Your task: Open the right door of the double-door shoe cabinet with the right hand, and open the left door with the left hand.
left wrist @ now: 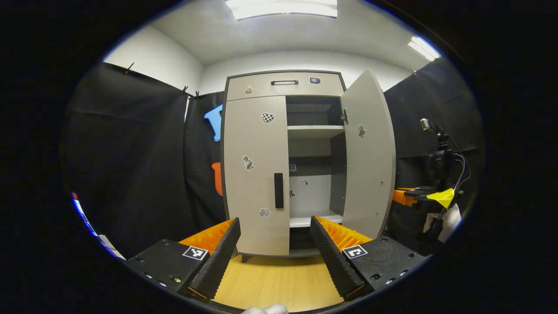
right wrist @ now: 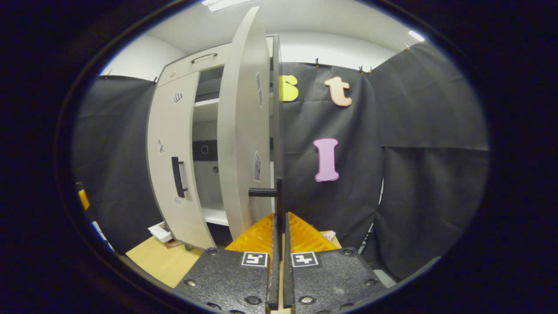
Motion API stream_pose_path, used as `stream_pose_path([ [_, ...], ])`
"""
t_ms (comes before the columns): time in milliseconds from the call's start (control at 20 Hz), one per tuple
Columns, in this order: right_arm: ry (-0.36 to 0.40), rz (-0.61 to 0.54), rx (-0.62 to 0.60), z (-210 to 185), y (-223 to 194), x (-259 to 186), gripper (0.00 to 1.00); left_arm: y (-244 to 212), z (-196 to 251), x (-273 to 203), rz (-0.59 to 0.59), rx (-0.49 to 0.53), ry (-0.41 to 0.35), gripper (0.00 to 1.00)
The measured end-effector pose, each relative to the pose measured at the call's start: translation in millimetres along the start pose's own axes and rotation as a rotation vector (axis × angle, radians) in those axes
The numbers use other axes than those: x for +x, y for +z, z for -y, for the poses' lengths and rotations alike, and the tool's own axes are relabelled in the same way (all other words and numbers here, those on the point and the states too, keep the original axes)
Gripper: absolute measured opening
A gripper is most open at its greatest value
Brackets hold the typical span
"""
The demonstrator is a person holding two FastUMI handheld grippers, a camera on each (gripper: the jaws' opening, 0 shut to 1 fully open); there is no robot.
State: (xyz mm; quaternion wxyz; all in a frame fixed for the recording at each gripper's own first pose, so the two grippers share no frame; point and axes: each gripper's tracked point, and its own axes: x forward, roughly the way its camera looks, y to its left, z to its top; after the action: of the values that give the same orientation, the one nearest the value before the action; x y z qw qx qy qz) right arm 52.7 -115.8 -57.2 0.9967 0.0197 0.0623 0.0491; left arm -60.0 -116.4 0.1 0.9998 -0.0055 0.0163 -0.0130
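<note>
The shoe cabinet (left wrist: 283,87) is standing on the wooden floor (left wrist: 279,283) against the black cloth wall, and its right door (left wrist: 368,152) is standing wide open while the left door (left wrist: 255,174) is lying flat and closed. In the right gripper view the right gripper (right wrist: 279,226) is gripping the black bar handle of the right door (right wrist: 277,198), with its two fingers pressed narrowly together on the bar. The left gripper (left wrist: 274,244) is hanging well apart from the cabinet, its fingers spread wide and holding nothing, and it is pointing toward the left door handle (left wrist: 279,190). The doors are looking like stiff, flat boards on side hinges, so I judge that they are swinging lightly and are not bending; the smooth panel is giving no grip, so the vertical bar handle is the place to take, across its middle. Inside, a shelf (left wrist: 314,130) is showing, but the part behind the left door is hidden. The small stickers on the doors are too small to make out, and the hinges of the left door are not visible.
</note>
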Motion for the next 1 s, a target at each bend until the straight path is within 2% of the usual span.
stream_pose_path([
  [50, -0.018, 0.005, 0.005, 2.6, 3.2, -6.0, 0.13, -1.0, -4.1, 1.8, 0.000, -0.001, -0.005, 0.96],
  [150, -0.054, 0.022, 0.004, 6.7, 7.0, -16.5, 0.38, -3.2, -13.2, 5.1, -0.004, -0.003, -0.015, 0.96],
  [200, -0.080, 0.025, 0.002, 10.4, 8.5, -22.4, 0.56, -4.5, -19.3, 7.9, -0.006, -0.001, -0.019, 0.96],
  [300, -0.118, 0.048, 0.009, 11.9, 12.1, -38.3, 0.77, -8.0, -31.2, 13.7, -0.010, 0.004, -0.026, 0.96],
  [400, -0.157, 0.069, 0.016, 7.0, 15.6, -54.8, 0.82, -11.6, -44.7, 19.4, -0.015, 0.008, -0.032, 0.96],
  [500, -0.169, 0.104, 0.019, -7.9, 19.3, -72.2, 0.83, -17.3, -57.6, 24.3, -0.024, 0.004, -0.039, 0.96],
  [550, -0.171, 0.117, 0.015, -16.1, 21.0, -78.8, 0.87, -18.8, -63.6, 27.1, -0.027, 0.003, -0.041, 0.96],
  [600, -0.167, 0.121, 0.003, -26.8, 20.0, -87.7, 1.00, -21.2, -70.2, 30.1, -0.031, 0.003, -0.039, 0.96],
  [1000, -0.032, 0.040, 0.029, -120.0, -24.2, -103.7, 1.00, -37.7, -91.3, 62.2, -0.046, -0.004, -0.033, 0.96],
])
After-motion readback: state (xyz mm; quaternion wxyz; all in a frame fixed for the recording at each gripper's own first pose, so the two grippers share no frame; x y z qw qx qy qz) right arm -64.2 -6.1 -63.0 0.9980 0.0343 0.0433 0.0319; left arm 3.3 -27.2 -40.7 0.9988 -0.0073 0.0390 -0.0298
